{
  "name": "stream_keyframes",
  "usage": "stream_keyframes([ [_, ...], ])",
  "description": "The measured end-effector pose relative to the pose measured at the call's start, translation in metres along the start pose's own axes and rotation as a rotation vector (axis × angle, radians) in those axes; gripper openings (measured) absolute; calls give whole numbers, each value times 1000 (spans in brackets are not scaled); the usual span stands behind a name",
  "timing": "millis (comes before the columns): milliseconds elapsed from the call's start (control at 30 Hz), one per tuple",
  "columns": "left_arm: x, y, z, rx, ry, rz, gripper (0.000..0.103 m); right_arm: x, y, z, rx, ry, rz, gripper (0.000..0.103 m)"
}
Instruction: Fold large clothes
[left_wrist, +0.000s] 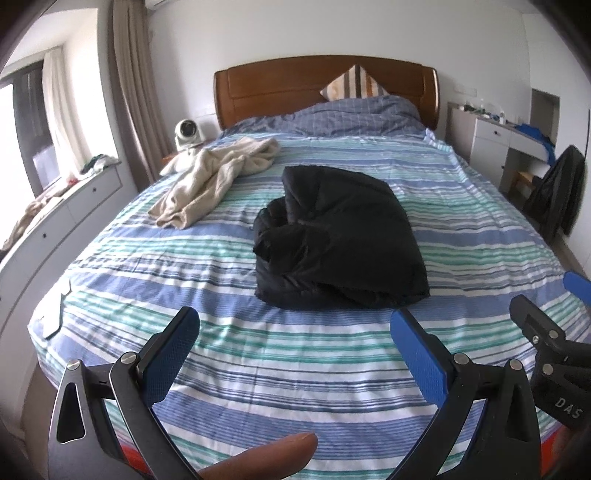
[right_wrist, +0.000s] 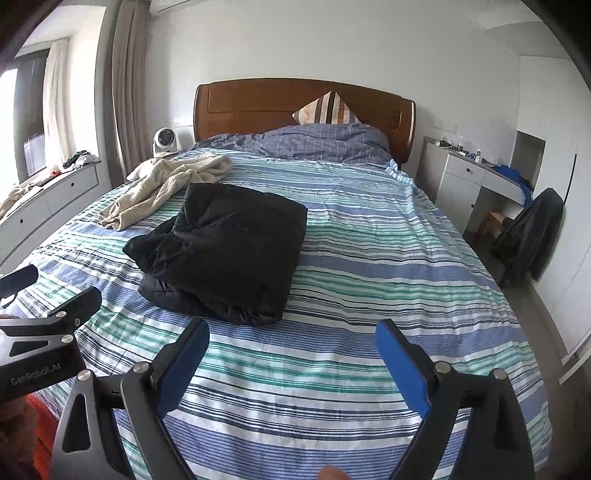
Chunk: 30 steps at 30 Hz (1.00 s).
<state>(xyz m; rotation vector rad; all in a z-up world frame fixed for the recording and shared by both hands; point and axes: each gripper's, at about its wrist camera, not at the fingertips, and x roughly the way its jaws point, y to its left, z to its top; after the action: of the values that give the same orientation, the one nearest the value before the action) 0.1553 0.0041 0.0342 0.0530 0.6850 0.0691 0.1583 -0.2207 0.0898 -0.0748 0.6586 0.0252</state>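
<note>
A black padded jacket (left_wrist: 340, 236) (right_wrist: 225, 251) lies folded into a thick bundle in the middle of the striped bed (left_wrist: 295, 369) (right_wrist: 351, 369). A crumpled beige garment (left_wrist: 218, 177) (right_wrist: 166, 184) lies beyond it to the left, near the bed's edge. My left gripper (left_wrist: 295, 325) hovers open over the near part of the bed, short of the jacket, holding nothing. My right gripper (right_wrist: 293, 332) is open too, just to the right of the jacket's near corner, and its fingers show at the right edge of the left wrist view. A fingertip (left_wrist: 258, 458) shows at the bottom.
A wooden headboard (left_wrist: 325, 85), a striped pillow (left_wrist: 352, 83) and a bunched checked duvet (left_wrist: 351, 114) are at the far end. A small white fan (left_wrist: 188, 134) stands left of the bed. White drawers (left_wrist: 495, 144) and a chair with a dark coat (left_wrist: 557, 188) stand on the right.
</note>
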Motion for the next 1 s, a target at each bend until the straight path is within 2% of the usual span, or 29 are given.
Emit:
stream_keyframes([
  [467, -3, 10, 1, -19, 15, -6, 103, -6, 9, 4, 6, 22, 26, 93],
  [600, -5, 11, 2, -25, 14, -15, 103, -12, 10, 5, 2, 4, 5, 93],
  [1000, -4, 9, 1, -20, 8, -2, 102, -11, 9, 2, 4, 28, 10, 93],
])
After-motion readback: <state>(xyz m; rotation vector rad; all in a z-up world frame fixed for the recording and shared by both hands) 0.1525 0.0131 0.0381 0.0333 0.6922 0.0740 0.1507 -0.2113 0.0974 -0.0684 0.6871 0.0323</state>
